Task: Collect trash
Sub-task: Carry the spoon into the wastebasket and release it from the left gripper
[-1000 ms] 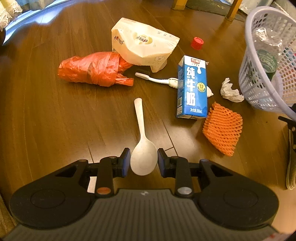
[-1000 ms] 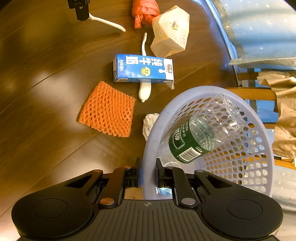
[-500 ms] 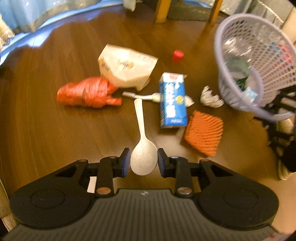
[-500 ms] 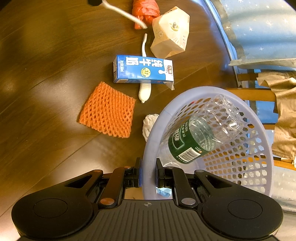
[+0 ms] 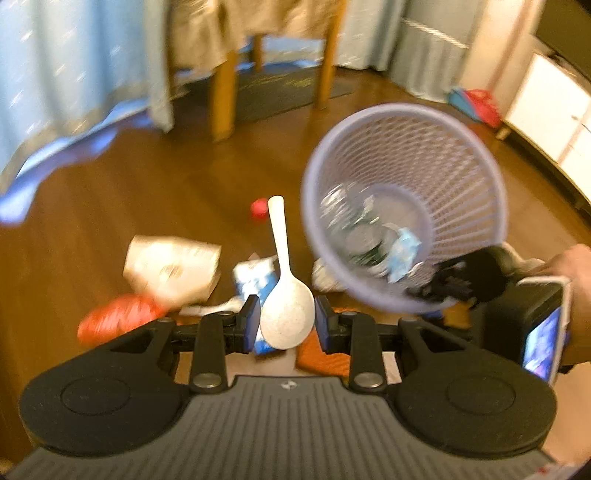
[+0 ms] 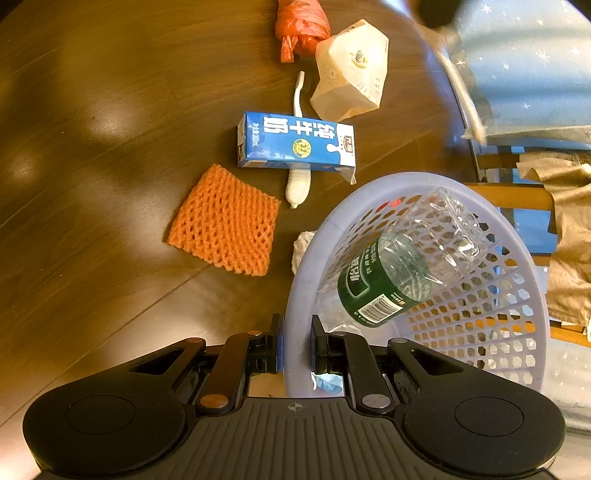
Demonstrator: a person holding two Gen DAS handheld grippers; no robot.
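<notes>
My left gripper (image 5: 284, 319) is shut on the bowl of a white plastic spoon (image 5: 282, 280), whose handle points up and away, close to the left of the basket's mouth. The lilac mesh basket (image 5: 461, 177) is tilted toward me, with a crushed bottle and wrappers inside. My right gripper (image 6: 295, 345) is shut on the rim of that basket (image 6: 306, 266), which holds a clear bottle with a green label (image 6: 399, 273). In the right wrist view the spoon's handle (image 6: 461, 92) shows as a blurred streak at the top right.
On the wooden floor lie a blue milk carton (image 6: 295, 142), an orange foam net (image 6: 225, 221), a toothbrush (image 6: 297, 96), a cream paper bag (image 6: 354, 70), an orange plastic bag (image 6: 301, 24), a crumpled tissue (image 6: 303, 245) and a red cap (image 5: 258, 208). Table legs (image 5: 223, 99) and curtains stand behind.
My left gripper has risen off the floor with the spoon and swung toward the basket's mouth, rolling as it went. The right gripper and basket have stayed still.
</notes>
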